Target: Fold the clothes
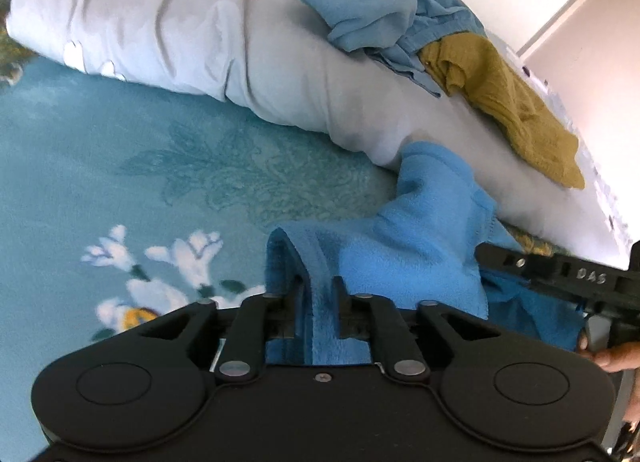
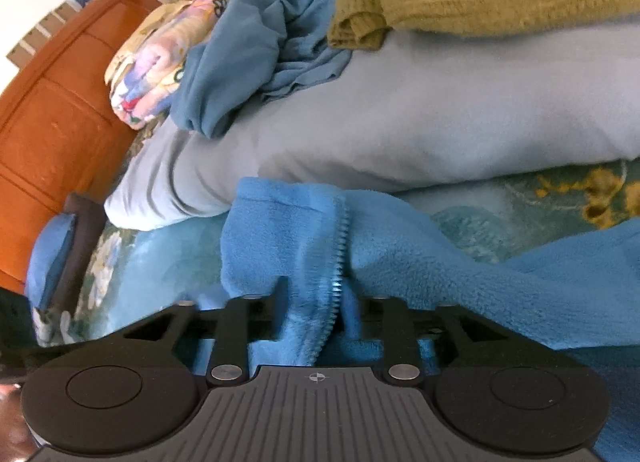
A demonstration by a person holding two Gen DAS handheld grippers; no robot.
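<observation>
Keeping the left tool (image 1: 318, 282) angled down over the bed, its jaws standing partly apart and straddling a raised fold of the blue fleece jacket (image 1: 420, 246); not being able to tell whether the pads are pinching that fold or merely bracketing it. Holding the right tool (image 2: 320, 286) about half open around the jacket's front edge, right by the zipper (image 2: 340, 254), with fleece bunching slackly between the jaws rather than being squeezed.

Judging the jacket as light, soft and thick: drooping and sagging wherever unsupported, gripping well on its fuzzy pile, and needing hold at two separated points to stay spread. Favouring the zipper edge, hem or shoulder seams as firmer places to grab than the loose middle.

Finding the rest of the jacket lying crumpled on the teal floral blanket (image 1: 160, 181), its far end touching the folded grey duvet (image 1: 200, 41). Noting, farther back on top of that duvet, a rumpled dusty-blue garment (image 1: 372, 1) and a mustard knit (image 1: 512, 101) lying against each other, unfolded.
</observation>
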